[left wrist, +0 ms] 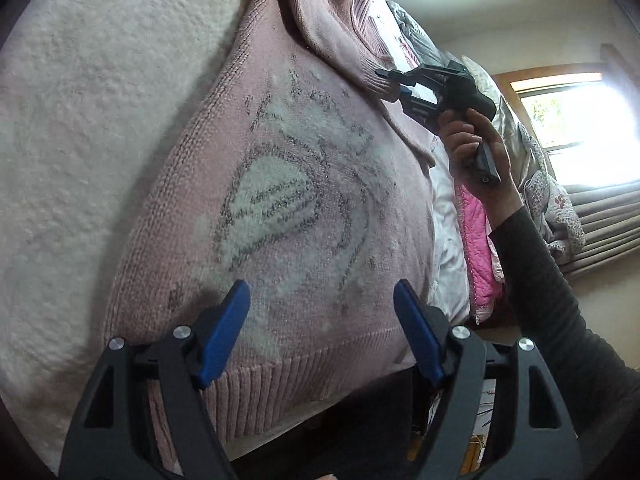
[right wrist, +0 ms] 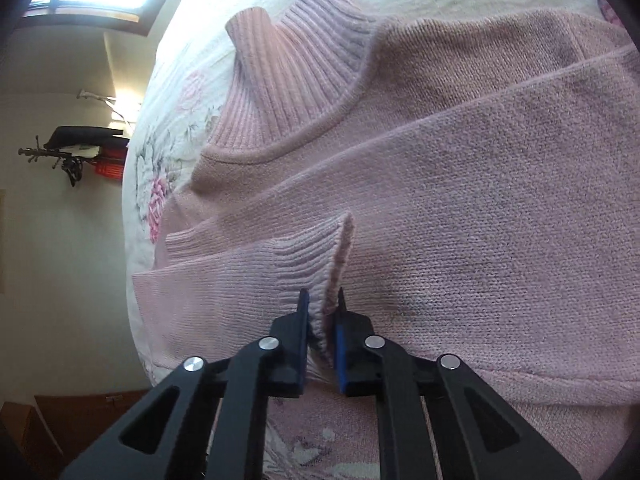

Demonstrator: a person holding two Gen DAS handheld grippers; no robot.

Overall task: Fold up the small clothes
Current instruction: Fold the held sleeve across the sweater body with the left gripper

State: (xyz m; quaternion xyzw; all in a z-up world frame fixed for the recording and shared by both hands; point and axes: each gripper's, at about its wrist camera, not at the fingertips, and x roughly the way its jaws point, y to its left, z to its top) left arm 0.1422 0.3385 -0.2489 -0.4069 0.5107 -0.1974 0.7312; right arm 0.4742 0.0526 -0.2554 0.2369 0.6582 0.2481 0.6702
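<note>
my right claw (right wrist: 322,312) pinches the cuff (right wrist: 312,264) over the sweater (left wrist: 280,184); a thin bite could slip. my left claw (left wrist: 320,320) hangs released above its hem

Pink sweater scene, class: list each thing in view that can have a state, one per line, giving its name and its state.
Pink sweater: spread flat on the bed, inside out, partly folded.
Sleeve cuff: pinched in the right tongs, laid over the body.
Collar: ribbed, standing up.
Left tongs: open, holding nothing, over the hem.
Right tongs: shut on the sleeve cuff.
</note>
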